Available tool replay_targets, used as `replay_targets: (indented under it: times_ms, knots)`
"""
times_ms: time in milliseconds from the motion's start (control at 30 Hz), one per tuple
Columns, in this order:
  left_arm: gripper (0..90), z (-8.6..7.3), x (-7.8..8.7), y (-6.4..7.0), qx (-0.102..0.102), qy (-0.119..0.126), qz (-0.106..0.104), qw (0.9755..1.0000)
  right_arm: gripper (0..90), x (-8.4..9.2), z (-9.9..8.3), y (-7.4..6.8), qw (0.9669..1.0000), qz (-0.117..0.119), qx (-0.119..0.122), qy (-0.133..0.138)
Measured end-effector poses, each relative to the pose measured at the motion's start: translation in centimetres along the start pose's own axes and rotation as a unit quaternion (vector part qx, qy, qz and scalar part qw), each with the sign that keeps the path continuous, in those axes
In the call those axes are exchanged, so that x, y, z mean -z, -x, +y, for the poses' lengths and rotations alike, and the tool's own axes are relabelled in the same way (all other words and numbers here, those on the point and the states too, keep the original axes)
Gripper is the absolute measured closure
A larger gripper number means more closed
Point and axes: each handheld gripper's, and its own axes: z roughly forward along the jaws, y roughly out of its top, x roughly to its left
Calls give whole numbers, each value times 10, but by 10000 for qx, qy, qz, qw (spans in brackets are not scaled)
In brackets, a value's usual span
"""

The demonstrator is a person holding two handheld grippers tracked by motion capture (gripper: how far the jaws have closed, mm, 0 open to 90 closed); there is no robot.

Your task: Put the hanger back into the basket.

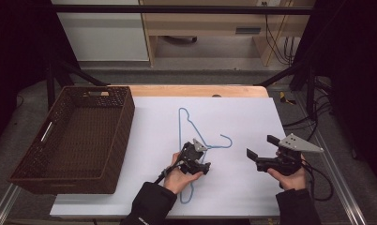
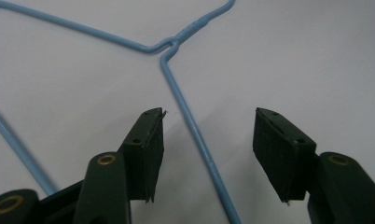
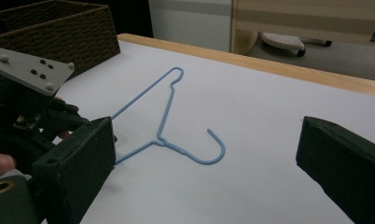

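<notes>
A light blue wire hanger (image 1: 186, 123) lies flat on the white table sheet (image 1: 243, 117), its hook pointing right. My left gripper (image 1: 196, 159) is tipped down over the hanger near its neck. In the left gripper view its jaws (image 2: 209, 114) stand apart astride one sloping wire (image 2: 195, 135), closer to the left pad, and neither pad presses on it. My right gripper (image 1: 260, 146) is held off to the right of the hook, open wide with nothing between its fingers. In the right gripper view, the hanger (image 3: 167, 112) lies ahead beyond the jaws (image 3: 207, 126).
A dark brown woven basket (image 1: 123, 117) stands at the table's left, also seen in the right gripper view (image 3: 83, 32). A wooden table edge (image 1: 196, 90) runs along the back. Cables hang off the right side (image 1: 318, 117).
</notes>
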Motion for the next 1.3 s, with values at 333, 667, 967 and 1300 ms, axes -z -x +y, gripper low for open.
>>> replay_targets:
  times_ms: [333,667,967,1300]
  knots:
    - [602,-2,-6,7,51,-168,146,9997,55,-2,-1,0,10000,2,-24,-41]
    - [745,1,-6,11,238,-302,351,9986,54,-3,-2,0,10000,-4,-15,-77]
    - [744,2,-6,13,379,-384,375,9978,54,-5,-2,-1,9999,7,-25,-115]
    - [837,5,-7,19,357,-499,566,9965,54,-5,-2,-1,9999,17,-31,-133]
